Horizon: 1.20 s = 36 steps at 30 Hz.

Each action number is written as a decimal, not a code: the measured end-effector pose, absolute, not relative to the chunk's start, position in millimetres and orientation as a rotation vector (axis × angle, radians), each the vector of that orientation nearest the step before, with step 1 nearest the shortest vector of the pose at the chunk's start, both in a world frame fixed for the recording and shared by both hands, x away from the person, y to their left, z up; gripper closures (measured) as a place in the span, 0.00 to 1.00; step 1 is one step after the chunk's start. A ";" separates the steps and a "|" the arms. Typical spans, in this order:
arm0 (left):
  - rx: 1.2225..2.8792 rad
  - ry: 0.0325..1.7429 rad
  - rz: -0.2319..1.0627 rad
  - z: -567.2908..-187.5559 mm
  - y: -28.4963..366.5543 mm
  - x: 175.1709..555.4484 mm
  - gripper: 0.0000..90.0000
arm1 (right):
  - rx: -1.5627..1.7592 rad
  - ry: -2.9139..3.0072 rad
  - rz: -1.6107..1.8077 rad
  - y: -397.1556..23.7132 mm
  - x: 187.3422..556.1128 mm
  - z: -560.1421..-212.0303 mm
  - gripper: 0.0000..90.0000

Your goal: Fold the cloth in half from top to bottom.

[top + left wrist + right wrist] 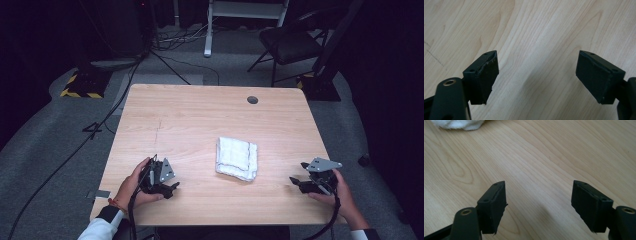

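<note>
A folded white towel (237, 158) lies on the wooden table (200, 115), a little right of its middle. My left gripper (174, 188) rests low near the front left edge, well to the left of the towel; in the left gripper view (537, 75) its jaws stand wide apart over bare wood. My right gripper (295, 181) sits near the front right edge, to the right of the towel, jaws pointing left. In the right gripper view (539, 203) the jaws are open with nothing between them, and a corner of the towel (459, 123) shows at the top left.
A round cable hole (252, 100) sits near the table's far edge. Beyond the table are a black chair (290, 42), a white frame leg (208, 30), floor cables (105, 120) and a yellow-black striped base (82, 85).
</note>
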State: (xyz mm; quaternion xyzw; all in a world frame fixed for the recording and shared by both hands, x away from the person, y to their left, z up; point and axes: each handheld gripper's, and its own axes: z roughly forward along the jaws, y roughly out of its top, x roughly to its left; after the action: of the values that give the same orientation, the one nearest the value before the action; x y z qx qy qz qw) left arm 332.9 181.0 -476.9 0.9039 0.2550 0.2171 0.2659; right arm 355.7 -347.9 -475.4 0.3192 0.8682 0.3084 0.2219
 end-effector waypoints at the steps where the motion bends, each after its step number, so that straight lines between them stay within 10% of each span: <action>1: 2.435 0.696 0.587 -476.9 183.4 332.4 0.21 | 0.896 2.396 0.855 -351.1 355.3 -476.4 0.32; 36: 2.163 1.080 0.418 -504.1 271.3 321.2 0.19 | 1.274 2.199 0.978 -408.7 337.0 -503.1 0.26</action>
State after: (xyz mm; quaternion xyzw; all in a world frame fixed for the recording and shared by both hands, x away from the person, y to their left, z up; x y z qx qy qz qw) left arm 321.2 271.3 -504.1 0.8299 0.4144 0.1606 0.3373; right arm 337.0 -408.7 -503.1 0.4576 0.7898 0.3515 0.2079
